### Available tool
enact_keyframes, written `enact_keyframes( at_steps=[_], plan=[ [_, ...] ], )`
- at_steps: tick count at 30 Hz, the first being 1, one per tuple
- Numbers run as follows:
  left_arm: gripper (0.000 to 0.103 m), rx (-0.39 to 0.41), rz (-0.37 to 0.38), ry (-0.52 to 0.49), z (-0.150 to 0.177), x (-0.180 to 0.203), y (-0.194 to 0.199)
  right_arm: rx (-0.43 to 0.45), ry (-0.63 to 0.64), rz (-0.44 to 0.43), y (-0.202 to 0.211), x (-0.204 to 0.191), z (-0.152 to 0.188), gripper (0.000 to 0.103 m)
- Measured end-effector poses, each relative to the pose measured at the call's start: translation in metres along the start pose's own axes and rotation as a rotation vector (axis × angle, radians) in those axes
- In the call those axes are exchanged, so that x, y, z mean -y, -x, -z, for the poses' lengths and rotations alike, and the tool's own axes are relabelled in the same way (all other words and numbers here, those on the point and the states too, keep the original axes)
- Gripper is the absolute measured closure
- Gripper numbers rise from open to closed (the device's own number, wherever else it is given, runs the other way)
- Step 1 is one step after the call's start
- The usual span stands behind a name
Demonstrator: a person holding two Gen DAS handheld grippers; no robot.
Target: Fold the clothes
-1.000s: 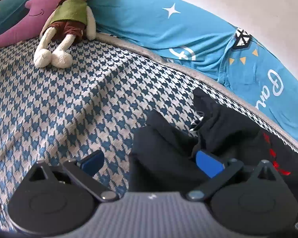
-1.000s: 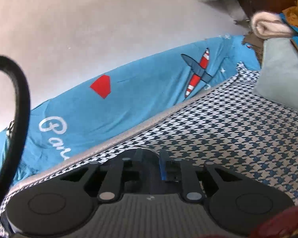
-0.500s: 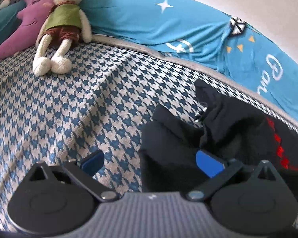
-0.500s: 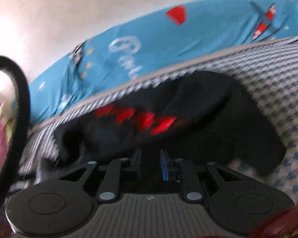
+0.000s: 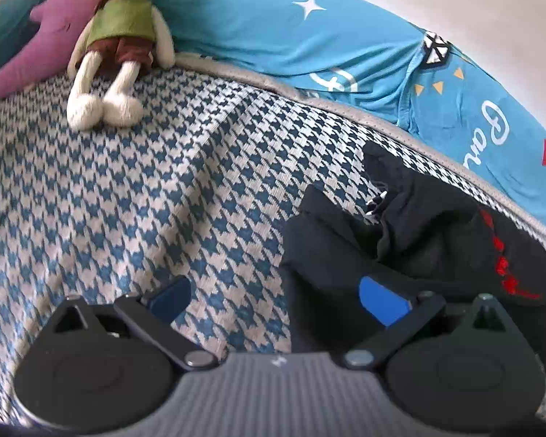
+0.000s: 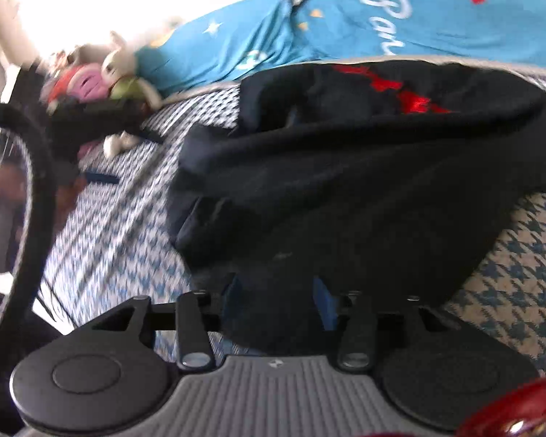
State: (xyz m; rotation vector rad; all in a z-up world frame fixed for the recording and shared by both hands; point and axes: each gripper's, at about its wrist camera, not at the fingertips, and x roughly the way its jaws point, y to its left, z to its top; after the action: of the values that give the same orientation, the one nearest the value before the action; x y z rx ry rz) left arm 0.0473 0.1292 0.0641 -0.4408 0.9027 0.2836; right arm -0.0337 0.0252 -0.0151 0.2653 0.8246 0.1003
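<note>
Swinging round from the blue sheet, the right gripper now faces the crumpled black garment filling mid-frame, its jaws opening over cloth, probably seeking an edge. Left gripper, lower centre, stands released beside it. No containers show.
</note>
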Motion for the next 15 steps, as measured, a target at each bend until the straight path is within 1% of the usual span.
enact_keyframes(
  at_steps=[1, 2, 3, 6, 7, 9, 13, 15],
  plan=[
    [0.0, -0.002, 0.007, 0.007, 0.0, -0.001, -0.001, 0.003, 0.034, 0.009, -0.001, -0.005, 0.003, 0.052],
    [0.0, -0.003, 0.014, 0.011, 0.0, -0.001, -0.001, 0.005, 0.067, 0.019, -0.002, -0.01, 0.005, 0.047],
    [0.0, -0.005, 0.022, 0.014, 0.0, -0.001, -0.001, 0.008, 0.101, 0.029, -0.003, -0.015, 0.008, 0.044],
    [0.0, -0.012, 0.033, 0.01, 0.001, 0.002, -0.002, 0.002, 0.169, 0.05, -0.009, -0.025, 0.015, 0.043],
    [0.0, -0.015, 0.034, 0.008, 0.001, 0.003, -0.003, -0.005, 0.182, 0.045, -0.01, -0.027, 0.017, 0.043],
    [0.0, -0.019, 0.036, 0.007, 0.002, 0.004, -0.005, -0.024, 0.208, 0.045, -0.016, -0.03, 0.018, 0.038],
    [0.0, -0.019, 0.034, 0.006, 0.001, 0.005, -0.007, -0.022, 0.269, 0.101, -0.024, -0.035, 0.022, 0.038],
    [0.0, -0.018, 0.032, 0.012, 0.0, 0.004, -0.007, -0.016, 0.292, 0.128, -0.026, -0.036, 0.025, 0.04]
  ],
)
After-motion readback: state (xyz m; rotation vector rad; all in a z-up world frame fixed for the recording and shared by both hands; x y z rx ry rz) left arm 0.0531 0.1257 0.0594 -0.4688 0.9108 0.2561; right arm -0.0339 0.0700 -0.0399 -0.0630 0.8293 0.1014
